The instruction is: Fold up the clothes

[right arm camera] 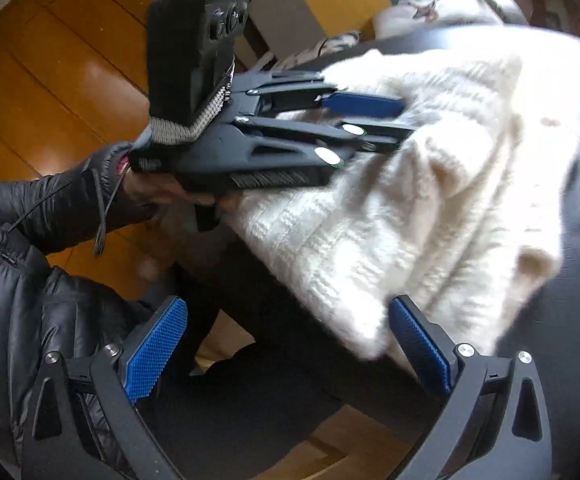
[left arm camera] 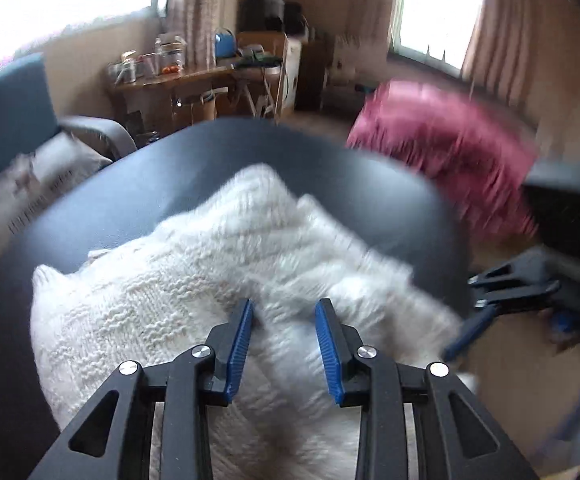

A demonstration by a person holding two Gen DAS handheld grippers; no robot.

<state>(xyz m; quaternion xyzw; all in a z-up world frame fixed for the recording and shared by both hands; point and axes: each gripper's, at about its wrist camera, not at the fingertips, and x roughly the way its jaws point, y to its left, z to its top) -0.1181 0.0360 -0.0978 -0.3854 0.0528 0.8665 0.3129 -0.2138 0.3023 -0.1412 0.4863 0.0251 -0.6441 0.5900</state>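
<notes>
White sweater (left arm camera: 218, 280) lies bunched on dark bench (left arm camera: 162, 176). Left gripper (left arm camera: 284, 312) over it, jaws apart, empty. Right gripper (right arm camera: 288, 320) wide, at sweater's near edge.

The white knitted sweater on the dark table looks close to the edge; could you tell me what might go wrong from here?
1. The white knitted sweater overhangs the near edge of the dark round table, so a tug may drag it to the wooden floor.
2. The left tool is open above the bunched knit; it may pinch several layers at once.
3. The right tool is open beside the sweater's corner, near the left one; they could collide.
</notes>
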